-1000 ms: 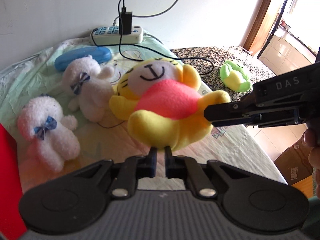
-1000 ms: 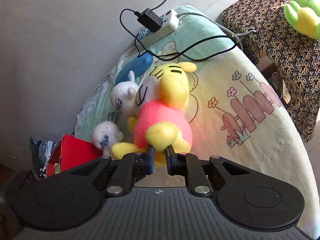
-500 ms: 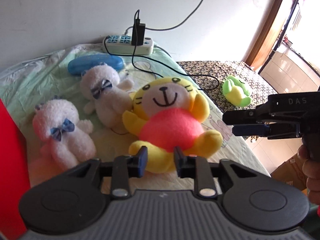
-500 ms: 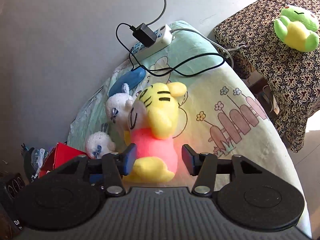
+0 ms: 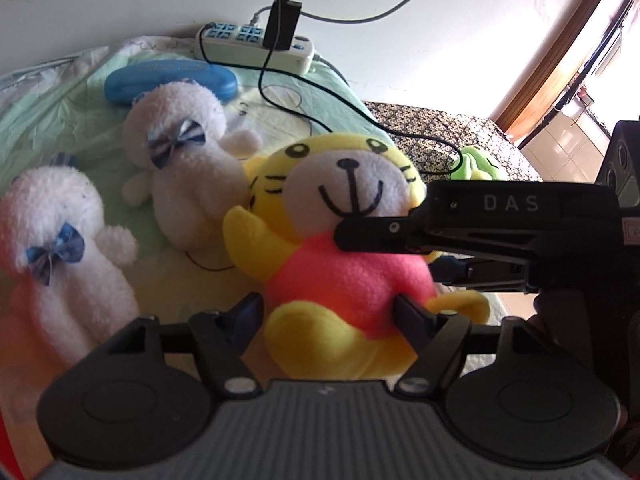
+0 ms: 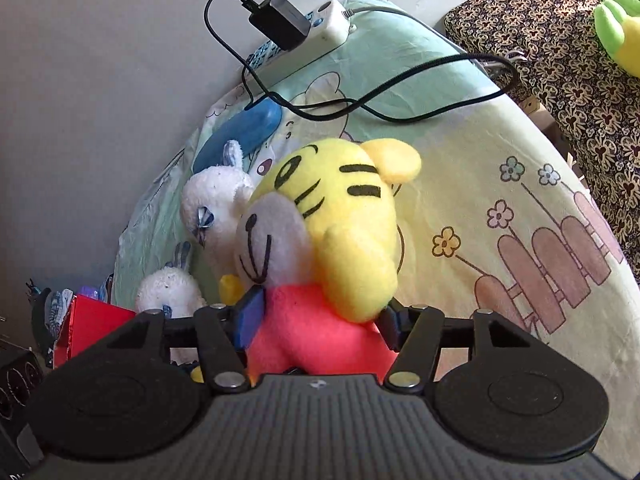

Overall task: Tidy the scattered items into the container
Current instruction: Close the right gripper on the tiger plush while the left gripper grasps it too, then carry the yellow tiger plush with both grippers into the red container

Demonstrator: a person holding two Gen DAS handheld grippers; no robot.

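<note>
A yellow tiger plush (image 5: 348, 272) in a pink shirt sits on the bed sheet (image 6: 480, 152). My left gripper (image 5: 328, 312) straddles its lower body. Those jaws are opening: the right pad touches the pink side and the left pad stands just clear of the leg. My right gripper (image 6: 320, 320) comes in from the plush's side, and its jaws are closing with both pads against the pink body (image 6: 312, 340). In the left wrist view its upper finger (image 5: 372, 234) lies across the plush's chest. The red container (image 6: 92, 328) shows at the bed's left edge.
Two white plush bears (image 5: 188, 168) (image 5: 52, 248) lie left of the tiger, and a blue case (image 5: 168, 80) lies behind them. A power strip (image 5: 256, 46) with a charger and a black cable (image 6: 420, 76) sits by the wall. A green frog plush (image 6: 620, 20) rests on a patterned cloth.
A second ago both grippers were shut on the tiger's limbs and held it up. They let go, the plush settled upright on the bed, and both moved in around its body.
</note>
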